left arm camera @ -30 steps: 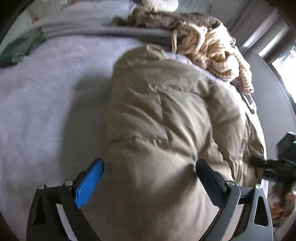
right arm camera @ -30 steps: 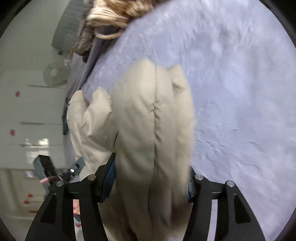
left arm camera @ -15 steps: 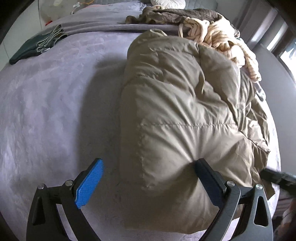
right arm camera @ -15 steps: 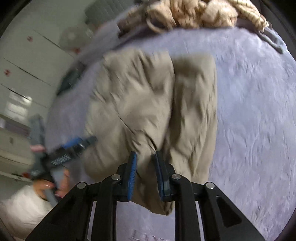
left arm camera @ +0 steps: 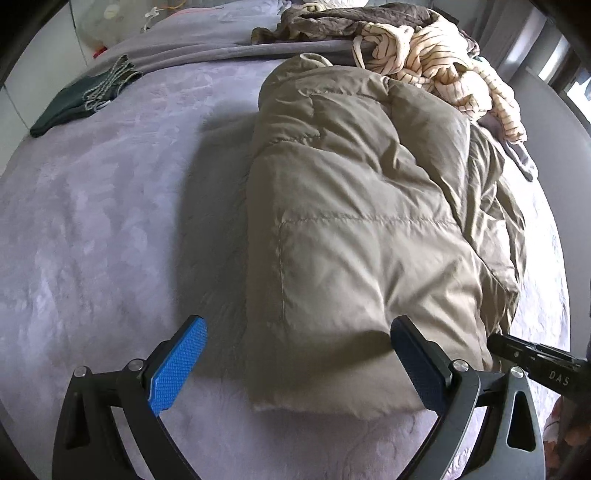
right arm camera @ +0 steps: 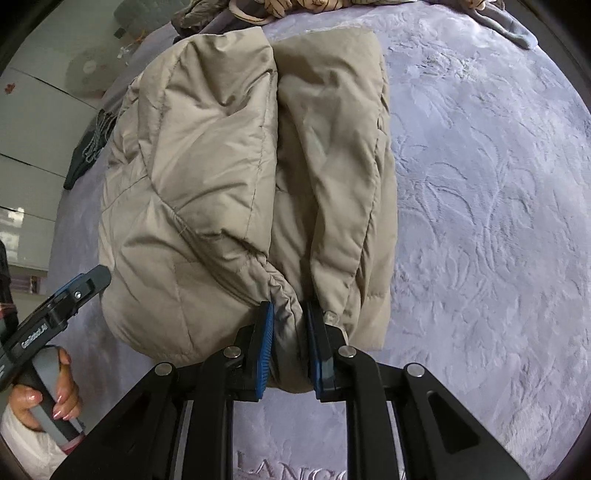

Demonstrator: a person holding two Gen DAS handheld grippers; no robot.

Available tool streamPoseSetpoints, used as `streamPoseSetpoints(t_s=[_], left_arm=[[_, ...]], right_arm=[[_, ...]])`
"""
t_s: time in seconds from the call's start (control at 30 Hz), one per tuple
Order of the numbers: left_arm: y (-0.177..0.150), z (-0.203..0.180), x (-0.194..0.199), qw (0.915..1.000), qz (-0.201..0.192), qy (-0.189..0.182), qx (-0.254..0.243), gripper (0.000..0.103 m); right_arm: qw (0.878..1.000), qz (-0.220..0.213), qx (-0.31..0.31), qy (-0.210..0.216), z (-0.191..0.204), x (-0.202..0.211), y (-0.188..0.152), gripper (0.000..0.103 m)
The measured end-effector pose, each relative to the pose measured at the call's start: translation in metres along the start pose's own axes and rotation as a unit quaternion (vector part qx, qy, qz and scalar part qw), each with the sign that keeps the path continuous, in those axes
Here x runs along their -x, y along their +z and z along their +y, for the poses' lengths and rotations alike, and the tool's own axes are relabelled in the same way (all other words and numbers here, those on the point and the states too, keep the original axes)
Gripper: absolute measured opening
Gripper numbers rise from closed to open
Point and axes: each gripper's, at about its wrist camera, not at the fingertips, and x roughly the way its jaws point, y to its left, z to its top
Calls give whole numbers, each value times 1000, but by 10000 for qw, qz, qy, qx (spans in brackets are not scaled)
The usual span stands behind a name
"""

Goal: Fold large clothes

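A beige padded jacket [left arm camera: 351, 221] lies folded lengthwise on the lilac bed cover [left arm camera: 92, 221]. My left gripper [left arm camera: 298, 325] stands wide open over the jacket's near left corner; its right finger [left arm camera: 413, 350] dents the fabric and the blue left pad [left arm camera: 181, 365] is off the jacket. In the right wrist view the jacket [right arm camera: 221, 166] shows two long folded halves. My right gripper [right arm camera: 289, 308] is closing, its pads pinching a bunched fold at the jacket's near hem. A person's hand [right arm camera: 40, 402] grips the left tool's handle at lower left.
A cream striped garment [left arm camera: 443, 62] and a brown one [left arm camera: 351, 22] are heaped at the bed's far end. A dark green folded cloth [left arm camera: 74, 103] lies at the far left. White cupboards [right arm camera: 29, 129] and a fan [right arm camera: 86, 74] stand beyond the bed.
The right jaws went from wide around the jacket to narrow on a hem fold. Both grippers drew back towards the near edge, and the jacket settled flat on the bed.
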Motion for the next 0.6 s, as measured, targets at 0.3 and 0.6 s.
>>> streamPoseSetpoints(t_s=[0.3,0.6], left_arm=[[-18,-6,26,9998,161,89,-44,101],[-38,-7,55,9994,132,255,-171,102]], right_arm=[[9999,-55,-90,-74,8,20,2,22],[9997,-170,-149,-69,14,54,-27,22]])
